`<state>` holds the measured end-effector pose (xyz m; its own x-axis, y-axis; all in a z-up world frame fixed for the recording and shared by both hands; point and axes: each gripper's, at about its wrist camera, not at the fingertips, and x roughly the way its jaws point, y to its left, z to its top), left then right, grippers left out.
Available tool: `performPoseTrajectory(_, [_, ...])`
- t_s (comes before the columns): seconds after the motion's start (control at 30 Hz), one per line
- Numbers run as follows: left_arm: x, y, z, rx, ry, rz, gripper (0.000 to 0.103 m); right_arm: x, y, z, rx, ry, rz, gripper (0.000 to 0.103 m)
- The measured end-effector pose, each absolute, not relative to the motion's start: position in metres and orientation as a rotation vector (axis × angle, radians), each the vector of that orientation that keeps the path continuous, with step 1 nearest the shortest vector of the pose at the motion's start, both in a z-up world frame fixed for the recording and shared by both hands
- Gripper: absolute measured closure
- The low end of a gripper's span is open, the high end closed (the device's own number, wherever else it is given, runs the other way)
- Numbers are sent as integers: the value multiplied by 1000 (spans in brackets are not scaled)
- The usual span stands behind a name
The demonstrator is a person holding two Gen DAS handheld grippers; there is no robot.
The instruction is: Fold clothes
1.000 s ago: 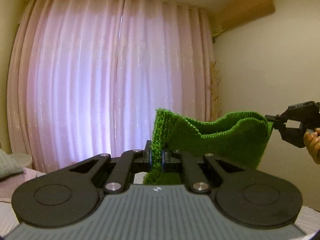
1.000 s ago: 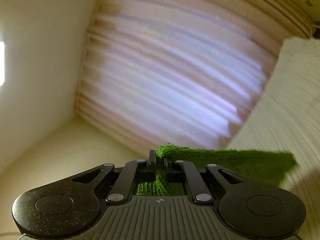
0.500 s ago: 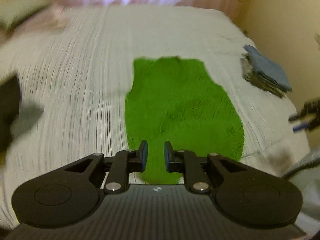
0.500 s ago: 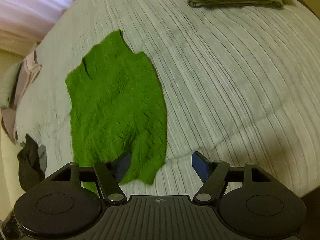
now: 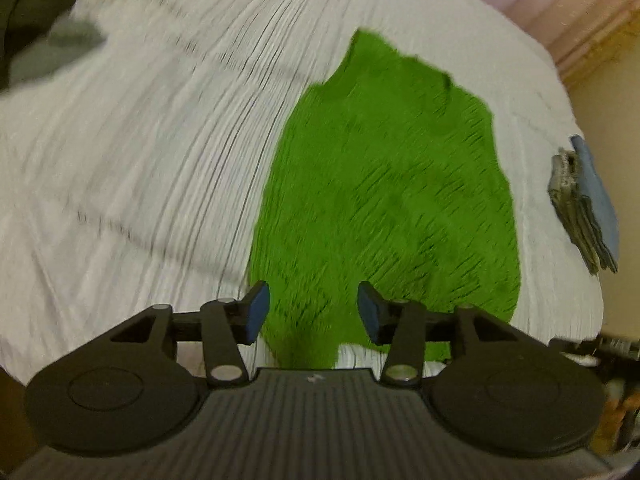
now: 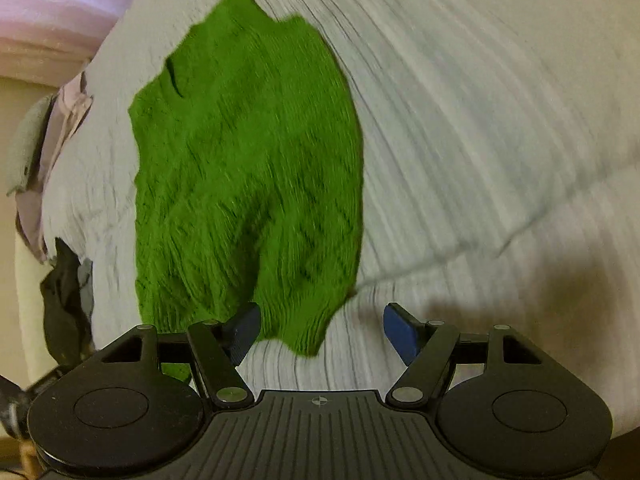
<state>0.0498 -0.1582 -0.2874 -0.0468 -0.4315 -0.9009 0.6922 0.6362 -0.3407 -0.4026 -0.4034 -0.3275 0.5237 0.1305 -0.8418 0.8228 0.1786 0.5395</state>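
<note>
Left gripper pointed down over the near hem of the green sweater, jaws opening, pads off the knit. Right gripper had its jaws wide, gripping nothing, the sweater's near corner just under its left finger. Sweater lay spread flat on the striped bedspread. Farther off: folded pile at the bed edge, pink curtain beyond.

Each camera sits on a gripper and looks down, close over the bed; both see the same green sweater, from opposite sides.
</note>
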Motion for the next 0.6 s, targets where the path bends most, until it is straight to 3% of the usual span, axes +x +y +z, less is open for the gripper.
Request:
performPoseTrajectory(0.33, [62, -121, -361, 13, 1493, -789, 54, -394, -384, -384, 1462, 717, -618, 32])
performPoseTrajectory(0.47, [68, -115, -390, -207, 1585, -741, 54, -386, -383, -405, 1501, 612, -605, 33])
performPoseTrajectory(0.5, [68, -113, -398, -269, 1609, -723, 54, -382, -383, -409, 1519, 595, -595, 48])
performPoseTrajectory(0.53, [67, -113, -404, -326, 1626, -707, 54, -379, -383, -413, 1538, 580, -585, 86])
performPoseTrajectory(0.6, [66, -111, -416, -418, 1653, -683, 57, -379, -384, -414, 1568, 603, -576, 97])
